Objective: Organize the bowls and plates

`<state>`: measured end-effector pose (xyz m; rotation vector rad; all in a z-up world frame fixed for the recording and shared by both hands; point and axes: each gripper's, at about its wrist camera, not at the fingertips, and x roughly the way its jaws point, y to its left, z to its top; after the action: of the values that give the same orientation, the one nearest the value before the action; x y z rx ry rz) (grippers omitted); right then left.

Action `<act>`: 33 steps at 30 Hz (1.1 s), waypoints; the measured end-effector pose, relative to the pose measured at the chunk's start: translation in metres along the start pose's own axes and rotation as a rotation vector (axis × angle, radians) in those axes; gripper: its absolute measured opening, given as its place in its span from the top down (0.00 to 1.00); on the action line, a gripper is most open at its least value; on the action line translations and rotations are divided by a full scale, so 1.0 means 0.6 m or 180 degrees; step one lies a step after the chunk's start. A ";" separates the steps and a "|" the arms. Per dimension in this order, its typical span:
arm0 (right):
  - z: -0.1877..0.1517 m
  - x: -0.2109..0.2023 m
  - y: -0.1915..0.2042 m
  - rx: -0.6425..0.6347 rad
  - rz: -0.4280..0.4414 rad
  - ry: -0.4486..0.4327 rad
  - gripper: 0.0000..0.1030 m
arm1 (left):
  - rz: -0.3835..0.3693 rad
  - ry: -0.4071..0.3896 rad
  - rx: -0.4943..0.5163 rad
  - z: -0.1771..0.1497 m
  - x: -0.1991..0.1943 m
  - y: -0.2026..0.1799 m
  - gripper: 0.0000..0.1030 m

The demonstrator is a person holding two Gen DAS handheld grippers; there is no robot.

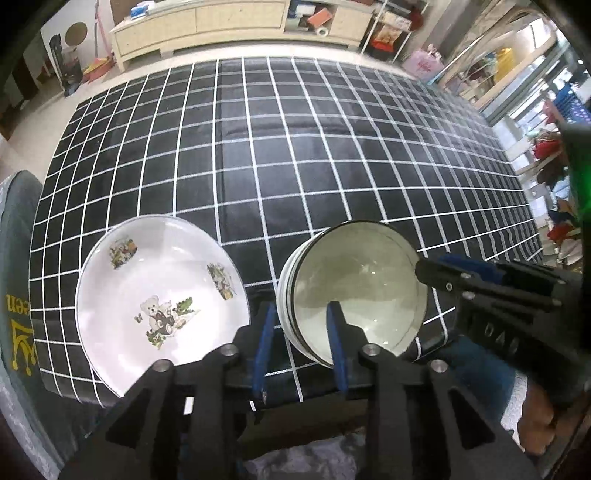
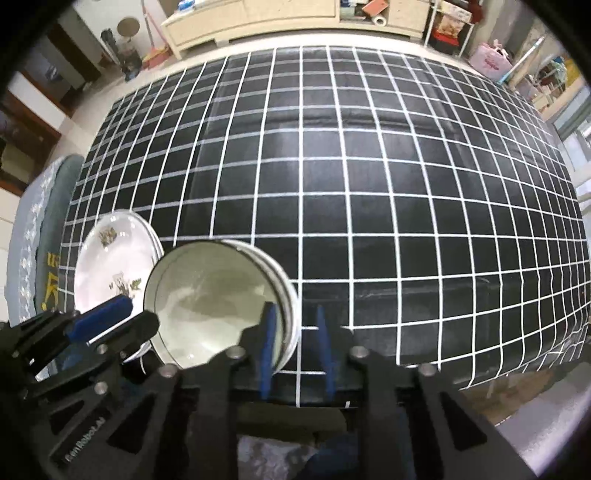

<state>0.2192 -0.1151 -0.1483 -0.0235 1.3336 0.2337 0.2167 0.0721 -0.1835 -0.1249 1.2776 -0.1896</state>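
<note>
A stack of white bowls with dark rims (image 1: 354,288) stands near the table's front edge, also in the right wrist view (image 2: 218,299). Left of it lies a stack of white plates with a teddy-bear print (image 1: 159,295), partly hidden in the right wrist view (image 2: 110,258). My left gripper (image 1: 301,339) is open, its fingers straddling the bowls' near-left rim. My right gripper (image 2: 295,332) is open, its fingers straddling the bowls' right rim. Each gripper shows in the other's view, the right (image 1: 454,273) and the left (image 2: 122,314). Neither visibly clamps the rim.
The table has a black cloth with a white grid (image 1: 295,155). A grey cushioned chair (image 1: 18,277) stands at the table's left. A cream cabinet (image 1: 229,26) and cluttered shelves (image 1: 517,74) stand beyond the far edge.
</note>
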 end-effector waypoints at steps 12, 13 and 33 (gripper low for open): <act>-0.032 -0.011 -0.038 0.0461 0.0595 -0.0230 0.17 | -0.0634 -0.0018 -0.0063 -0.014 0.009 0.050 0.43; -0.034 -0.006 -0.038 0.0502 0.0644 -0.0216 0.17 | -0.0647 -0.0008 -0.0040 -0.016 0.015 0.051 0.42; -0.022 0.099 -0.041 0.0851 0.1008 0.0130 0.15 | -0.0842 0.0281 0.0361 0.013 0.120 0.003 0.41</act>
<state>0.2235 -0.1318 -0.2114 0.4123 1.3970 0.3213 0.2442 0.0584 -0.2491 -0.1899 1.3328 -0.4986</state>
